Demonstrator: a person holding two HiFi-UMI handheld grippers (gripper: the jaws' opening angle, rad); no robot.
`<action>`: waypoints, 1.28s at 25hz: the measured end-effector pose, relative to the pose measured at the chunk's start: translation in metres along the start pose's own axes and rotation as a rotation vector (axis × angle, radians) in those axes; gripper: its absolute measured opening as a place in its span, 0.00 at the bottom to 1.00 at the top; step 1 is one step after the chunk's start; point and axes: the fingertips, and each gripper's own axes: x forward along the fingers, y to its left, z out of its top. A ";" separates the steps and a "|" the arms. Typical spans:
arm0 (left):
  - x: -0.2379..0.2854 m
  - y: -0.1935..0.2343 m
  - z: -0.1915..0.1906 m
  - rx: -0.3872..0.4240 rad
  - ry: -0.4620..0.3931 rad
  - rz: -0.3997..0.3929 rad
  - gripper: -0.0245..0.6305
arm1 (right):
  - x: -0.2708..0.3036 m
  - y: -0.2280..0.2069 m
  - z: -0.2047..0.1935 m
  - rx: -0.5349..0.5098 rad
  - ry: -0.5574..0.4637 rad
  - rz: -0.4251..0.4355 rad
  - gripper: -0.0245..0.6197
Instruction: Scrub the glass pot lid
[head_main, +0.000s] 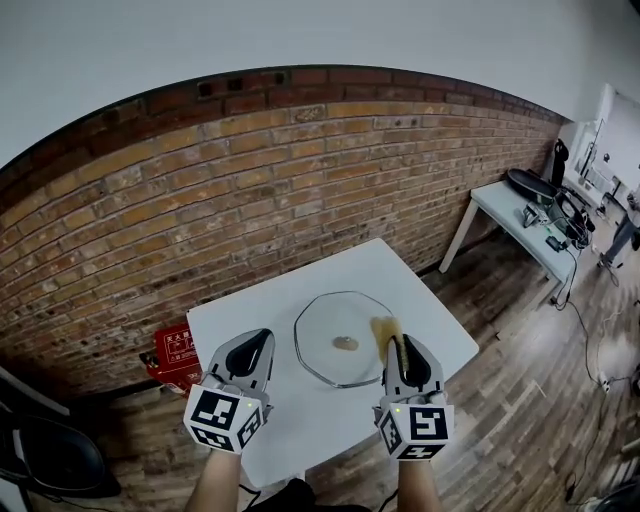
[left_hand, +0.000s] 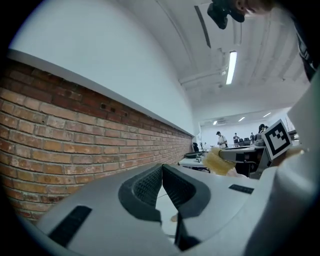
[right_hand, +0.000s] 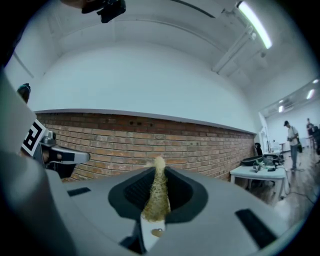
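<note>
A round glass pot lid (head_main: 345, 336) with a small brownish knob or stain at its middle lies flat on the white table (head_main: 250, 325). My right gripper (head_main: 399, 346) hovers at the lid's right rim, shut on a yellowish scrub sponge (head_main: 386, 335), which stands pinched upright between the jaws (right_hand: 157, 192). My left gripper (head_main: 262, 345) is shut with nothing in it, just left of the lid over bare table. In the left gripper view its pads meet (left_hand: 161, 184), and the sponge (left_hand: 217, 161) shows at the right.
A brick wall (head_main: 240, 190) stands close behind the table. A red box (head_main: 178, 350) sits on the floor at the table's left. Another white table (head_main: 520, 225) with dark gear stands at the right, above a wood floor. People stand far off in the room.
</note>
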 end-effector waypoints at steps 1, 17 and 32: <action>0.006 0.007 -0.003 -0.002 0.005 -0.007 0.06 | 0.009 0.003 -0.002 0.000 0.004 -0.006 0.13; 0.055 0.046 -0.040 -0.066 0.074 0.003 0.06 | 0.063 -0.015 -0.022 -0.018 0.064 -0.030 0.13; 0.089 0.029 -0.043 -0.023 0.112 0.053 0.06 | 0.085 -0.054 -0.037 0.005 0.072 0.027 0.13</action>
